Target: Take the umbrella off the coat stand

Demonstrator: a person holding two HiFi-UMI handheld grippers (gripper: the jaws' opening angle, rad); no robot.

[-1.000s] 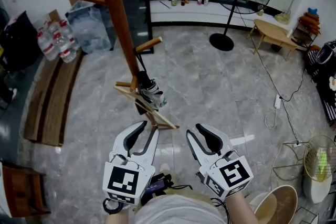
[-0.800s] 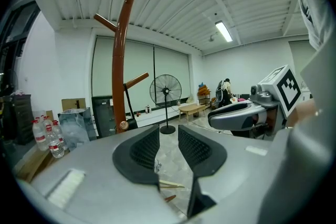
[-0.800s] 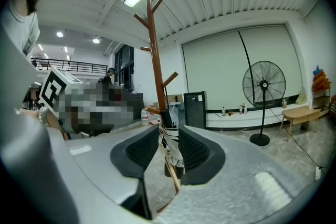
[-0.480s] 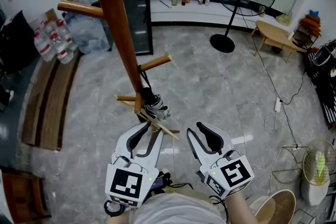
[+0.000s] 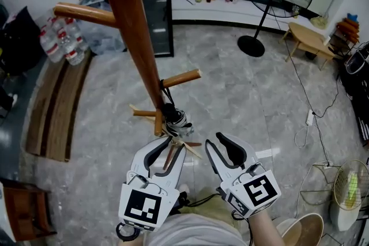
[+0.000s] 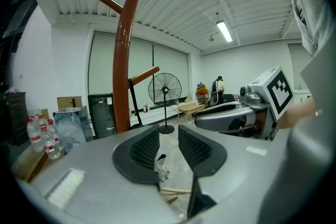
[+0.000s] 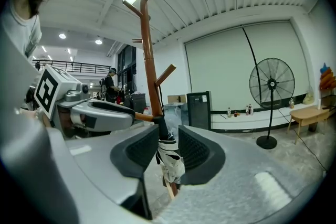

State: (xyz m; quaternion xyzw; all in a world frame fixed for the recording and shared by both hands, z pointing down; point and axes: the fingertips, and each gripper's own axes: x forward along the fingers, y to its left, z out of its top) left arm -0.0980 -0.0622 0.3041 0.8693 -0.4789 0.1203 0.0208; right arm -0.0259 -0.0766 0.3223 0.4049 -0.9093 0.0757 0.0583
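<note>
Both grippers are held low in front of the coat stand [image 5: 130, 31], and each is seen with its jaws apart and nothing clamped between them. The umbrella [image 7: 169, 157] — folded, black and white — is hung close against the stand's pole, apparently by a dark strap [image 6: 131, 98] from a lower peg [image 5: 181, 77]. Its long axis therefore runs nearly upright, with the dark upper end just under that peg.

From the left gripper [image 5: 166, 150] the umbrella lies just ahead and a little to the right. In the head view this gripper's tips are the nearer of the two. In the left gripper view, however, only the lower end of the bundle is seen, low in the gap between the pads.

From the right gripper [image 5: 219, 144] the umbrella lies ahead and to the left. In the right gripper view it is framed squarely in the gap, beyond the fingertips and not touched.

The right gripper is thus judged the better aligned — its pads stand to either side of an upright bundle, so a straight advance would bring them across its width. Since the peg slopes upward and outward, it is expected that the strap must be lifted up and along the peg before the umbrella can be drawn clear
</note>
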